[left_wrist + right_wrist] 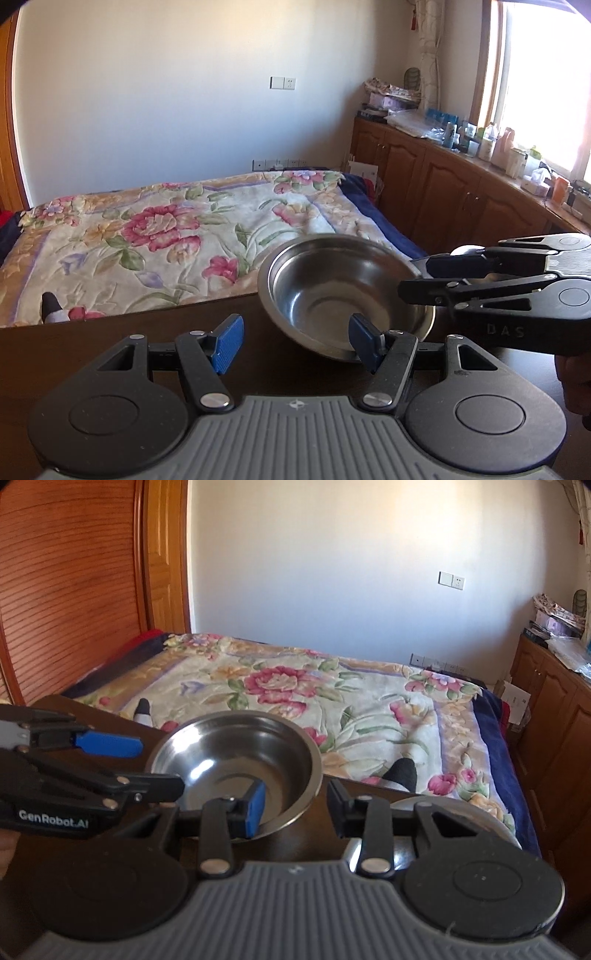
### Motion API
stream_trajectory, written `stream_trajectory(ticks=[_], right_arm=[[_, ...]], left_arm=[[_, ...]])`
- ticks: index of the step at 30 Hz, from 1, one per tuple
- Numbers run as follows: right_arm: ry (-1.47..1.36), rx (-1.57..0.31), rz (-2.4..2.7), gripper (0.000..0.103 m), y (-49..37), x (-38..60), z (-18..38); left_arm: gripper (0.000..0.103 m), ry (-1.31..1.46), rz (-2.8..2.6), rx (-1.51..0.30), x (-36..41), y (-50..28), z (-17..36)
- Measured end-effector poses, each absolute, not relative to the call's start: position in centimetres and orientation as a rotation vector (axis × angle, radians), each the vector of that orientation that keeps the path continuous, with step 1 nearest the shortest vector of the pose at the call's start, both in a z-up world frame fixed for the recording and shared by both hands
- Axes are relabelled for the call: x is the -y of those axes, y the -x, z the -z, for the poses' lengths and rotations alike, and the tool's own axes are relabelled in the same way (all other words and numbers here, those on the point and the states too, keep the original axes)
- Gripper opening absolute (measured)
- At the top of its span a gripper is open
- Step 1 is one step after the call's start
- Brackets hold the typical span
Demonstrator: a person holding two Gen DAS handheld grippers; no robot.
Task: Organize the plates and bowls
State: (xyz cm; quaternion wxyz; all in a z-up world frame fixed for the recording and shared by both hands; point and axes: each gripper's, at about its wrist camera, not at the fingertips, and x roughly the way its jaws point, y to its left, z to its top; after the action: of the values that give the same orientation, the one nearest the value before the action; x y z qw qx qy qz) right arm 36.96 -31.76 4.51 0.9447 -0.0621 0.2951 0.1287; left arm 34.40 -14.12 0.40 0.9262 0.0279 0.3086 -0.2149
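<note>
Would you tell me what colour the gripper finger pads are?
Blue, clearest on the left gripper pads in the left wrist view.

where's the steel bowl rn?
Steel bowl sits tilted on the dark table, bed behind it, between the open left gripper and open right gripper.

The right gripper [295,808] stands open at the steel bowl [236,768], one blue pad inside it. The left gripper [147,764], perhaps open, reaches the bowl's left rim.
</note>
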Motion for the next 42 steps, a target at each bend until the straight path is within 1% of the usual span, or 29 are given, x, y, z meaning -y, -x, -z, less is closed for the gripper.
stream_trajectory(ticks=[5, 7, 9, 13, 15, 17, 18, 20, 21, 23, 25, 30, 42], right_arm=[[0.122, -0.618, -0.284, 0.031, -36.9, 31.6, -4.3], [0.119, -0.617, -0.294, 0.028, -36.8, 31.6, -4.3], [0.113, -0.622, -0.303, 0.027, -36.8, 31.5, -4.3], [0.107, -0.63, -0.309, 0.027, -36.7, 31.2, -4.1], [0.109, -0.633, -0.307, 0.027, -36.7, 31.2, -4.1], [0.107, -0.64, -0.309, 0.027, -36.7, 31.3, -4.0], [0.105, -0.649, -0.312, 0.027, -36.8, 31.3, -4.0], [0.1, -0.664, -0.319, 0.025, -36.7, 31.5, -3.9], [0.099, -0.668, -0.319, 0.023, -36.5, 31.4, -3.8], [0.087, -0.671, -0.325, 0.021, -36.4, 31.6, -3.7], [0.078, -0.667, -0.321, 0.017, -36.1, 31.8, -3.9], [0.054, -0.631, -0.318, 0.014, -34.8, 32.2, -4.8], [0.027, -0.518, -0.305, 0.011, -30.2, 33.8, -9.4]], left_arm=[[0.066, -0.052, 0.439, -0.632, 14.0, -34.5, -0.4], [0.061, -0.042, 0.44, -0.641, 13.9, -34.7, -0.4], [0.053, -0.032, 0.446, -0.654, 13.8, -34.8, -0.3], [0.045, -0.034, 0.439, -0.668, 13.7, -34.9, -0.1], [0.036, -0.04, 0.435, -0.672, 13.6, -34.8, 0.0], [0.031, -0.041, 0.434, -0.673, 13.4, -34.8, 0.2], [0.027, -0.037, 0.434, -0.672, 13.3, -34.7, 0.1], [0.023, -0.038, 0.436, -0.668, 13.0, -34.4, -0.1], [0.022, -0.039, 0.439, -0.663, 12.9, -34.2, -0.2], [0.021, -0.038, 0.445, -0.662, 12.7, -33.9, -0.4], [0.019, -0.044, 0.444, -0.66, 12.7, -33.6, -0.6], [0.013, -0.081, 0.443, -0.633, 12.7, -31.9, -1.9], [0.01, -0.096, 0.49, -0.521, 12.7, -26.8, -7.3]])
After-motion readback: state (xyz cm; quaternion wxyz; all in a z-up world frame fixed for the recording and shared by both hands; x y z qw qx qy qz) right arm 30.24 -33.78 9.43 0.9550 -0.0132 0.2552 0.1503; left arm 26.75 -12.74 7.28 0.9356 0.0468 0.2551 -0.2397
